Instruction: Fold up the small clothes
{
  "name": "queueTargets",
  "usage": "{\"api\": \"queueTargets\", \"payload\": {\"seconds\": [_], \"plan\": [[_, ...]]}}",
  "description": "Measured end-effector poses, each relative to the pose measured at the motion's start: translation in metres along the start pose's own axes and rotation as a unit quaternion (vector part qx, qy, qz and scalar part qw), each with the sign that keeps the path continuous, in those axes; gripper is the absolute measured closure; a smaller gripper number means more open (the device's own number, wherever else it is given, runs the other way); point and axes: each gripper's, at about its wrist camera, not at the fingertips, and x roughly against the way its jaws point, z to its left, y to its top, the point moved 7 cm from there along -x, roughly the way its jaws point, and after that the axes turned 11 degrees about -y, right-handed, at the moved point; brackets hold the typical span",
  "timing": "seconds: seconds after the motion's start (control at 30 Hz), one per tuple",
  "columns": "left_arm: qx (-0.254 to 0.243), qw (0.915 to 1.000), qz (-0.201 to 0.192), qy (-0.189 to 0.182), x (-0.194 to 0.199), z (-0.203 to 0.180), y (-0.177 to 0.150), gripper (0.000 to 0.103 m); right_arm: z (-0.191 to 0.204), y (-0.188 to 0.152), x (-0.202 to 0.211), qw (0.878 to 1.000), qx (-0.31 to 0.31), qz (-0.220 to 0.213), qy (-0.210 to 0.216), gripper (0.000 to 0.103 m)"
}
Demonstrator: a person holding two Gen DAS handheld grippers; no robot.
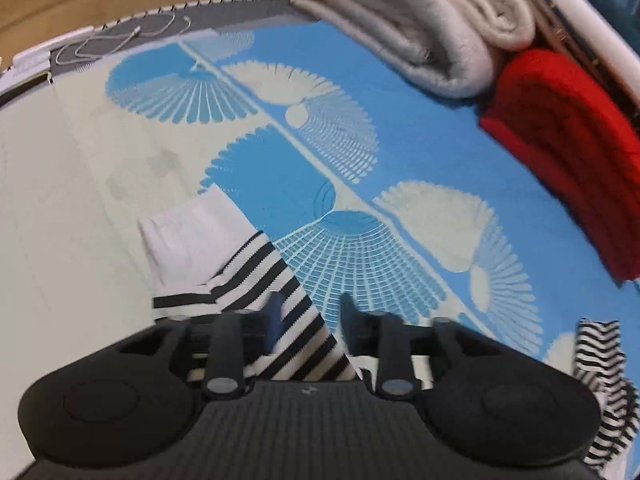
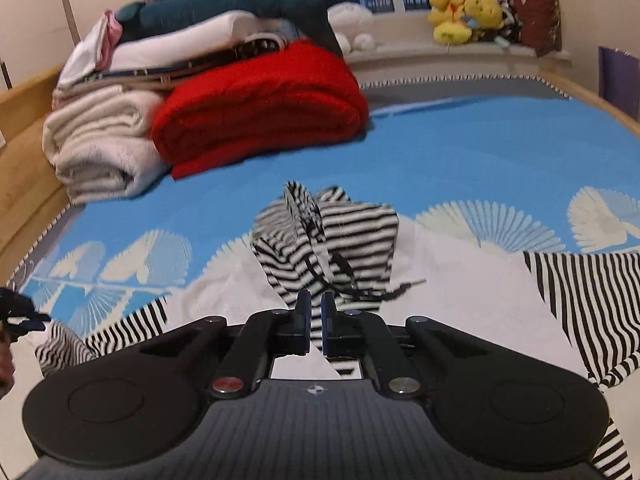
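Striped garment under both my claws on the bed.
My right claw [image 2: 316, 320] pinches the striped garment [image 2: 328, 240]; my left claw [image 1: 308, 316] stands half-open over its sleeve, seemingly not gripping.

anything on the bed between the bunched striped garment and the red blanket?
Nothing. In the right wrist view, only bare blue bedsheet lies between the bunched striped garment and the folded red blanket.

Black-and-white striped garment [image 2: 352, 236], red blanket [image 2: 260, 108], blue-and-cream patterned sheet [image 1: 420, 152].
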Motion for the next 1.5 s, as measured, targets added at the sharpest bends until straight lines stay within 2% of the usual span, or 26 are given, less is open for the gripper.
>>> {"api": "queueTargets", "payload": {"seconds": [0.1, 0.23, 0.27, 0.3, 0.33, 0.37, 0.47, 0.53, 0.57, 0.63, 0.7, 0.77, 0.83, 0.9, 0.93, 0.97, 1.0, 1.03, 1.07, 1.1, 1.17, 1.2, 1.27, 1.33, 1.43, 1.5], "plan": [[-0.007, 0.9995, 0.022, 0.020, -0.023, 0.003, -0.001, 0.046, -0.013, -0.003, -0.010, 0.999, -0.019, 0.025, -0.009, 0.098], [-0.009, 0.9982, 0.035, 0.047, -0.042, 0.011, -0.005, 0.048, -0.024, -0.008, -0.016, 0.999, -0.025, 0.040, -0.019, 0.098], [-0.015, 0.9974, 0.036, 0.060, -0.044, 0.013, -0.006, 0.061, -0.025, -0.009, -0.017, 0.999, -0.022, 0.040, -0.023, 0.098], [-0.026, 0.9956, 0.036, 0.082, -0.047, 0.016, -0.006, 0.084, -0.027, -0.010, -0.017, 0.999, -0.021, 0.040, -0.027, 0.098], [-0.033, 0.9944, 0.035, 0.094, -0.047, 0.017, -0.006, 0.096, -0.029, -0.010, -0.016, 0.998, -0.022, 0.041, -0.030, 0.098], [-0.039, 0.9938, 0.032, 0.099, -0.045, 0.017, -0.006, 0.102, -0.032, -0.011, -0.016, 0.998, -0.025, 0.042, -0.034, 0.098], [-0.062, 0.9919, -0.009, 0.110, -0.023, 0.003, 0.004, 0.102, -0.042, -0.012, -0.016, 0.997, -0.026, 0.046, -0.057, 0.098], [-0.085, 0.9919, -0.044, 0.084, -0.001, -0.025, 0.009, 0.102, -0.050, -0.014, -0.016, 0.995, -0.026, 0.051, -0.076, 0.098], [-0.096, 0.9925, -0.056, 0.052, 0.010, -0.043, 0.009, 0.102, -0.054, -0.015, -0.017, 0.994, -0.031, 0.055, -0.085, 0.098], [-0.136, 0.9874, -0.070, -0.042, 0.037, -0.094, 0.000, 0.102, -0.061, -0.017, -0.017, 0.993, -0.043, 0.061, -0.091, 0.098], [-0.189, 0.9691, -0.079, -0.138, 0.070, -0.149, -0.022, 0.102, -0.064, -0.018, -0.017, 0.993, -0.049, 0.063, -0.092, 0.098], [-0.252, 0.9338, -0.069, -0.244, 0.103, -0.204, -0.062, 0.102, -0.066, -0.018, -0.015, 0.993, -0.051, 0.063, -0.091, 0.098], [-0.306, 0.8882, -0.045, -0.340, 0.133, -0.252, -0.114, 0.102, -0.066, -0.018, -0.015, 0.992, -0.056, 0.063, -0.090, 0.098], [-0.350, 0.8460, 0.009, -0.402, 0.146, -0.283, -0.168, 0.096, -0.067, -0.017, -0.014, 0.992, -0.064, 0.063, -0.088, 0.098], [-0.372, 0.8224, 0.059, -0.427, 0.146, -0.295, -0.199, 0.089, -0.067, -0.017, -0.014, 0.992, -0.067, 0.063, -0.088, 0.098], [-0.390, 0.8049, 0.103, -0.435, 0.143, -0.300, -0.223, 0.071, -0.068, -0.017, -0.015, 0.992, -0.070, 0.064, -0.088, 0.098], [-0.409, 0.7963, 0.126, -0.428, 0.140, -0.301, -0.242, 0.070, -0.069, -0.017, -0.016, 0.991, -0.074, 0.066, -0.089, 0.098], [-0.427, 0.7968, 0.125, -0.409, 0.139, -0.300, -0.251, 0.070, -0.071, -0.018, -0.017, 0.991, -0.078, 0.067, -0.090, 0.098], [-0.432, 0.8011, 0.123, -0.395, 0.139, -0.296, -0.250, 0.070, -0.073, -0.018, -0.019, 0.990, -0.085, 0.071, -0.091, 0.098], [-0.423, 0.8095, 0.128, -0.386, 0.140, -0.293, -0.243, 0.070, -0.077, -0.019, -0.020, 0.988, -0.093, 0.074, -0.093, 0.098], [-0.385, 0.8499, 0.139, -0.331, 0.135, -0.280, -0.211, 0.070, -0.084, -0.021, -0.024, 0.986, -0.109, 0.084, -0.094, 0.098], [-0.364, 0.8761, 0.132, -0.287, 0.132, -0.268, -0.190, 0.070, -0.086, -0.022, -0.027, 0.985, -0.115, 0.091, -0.093, 0.098], [-0.332, 0.9063, 0.111, -0.237, 0.131, -0.245, -0.161, 0.070, -0.088, -0.027, -0.033, 0.983, -0.120, 0.107, -0.090, 0.093], [-0.309, 0.9200, 0.091, -0.223, 0.124, -0.222, -0.138, 0.070, -0.088, -0.033, -0.041, 0.980, -0.130, 0.124, -0.087, 0.078], [-0.281, 0.9372, 0.105, -0.177, 0.090, -0.189, -0.129, 0.070, -0.095, -0.050, -0.057, 0.970, -0.155, 0.164, -0.090, 0.071], [-0.277, 0.9438, 0.121, -0.134, 0.071, -0.174, -0.127, 0.071, -0.100, -0.066, -0.069, 0.962, -0.156, 0.197, -0.108, 0.068]]}}
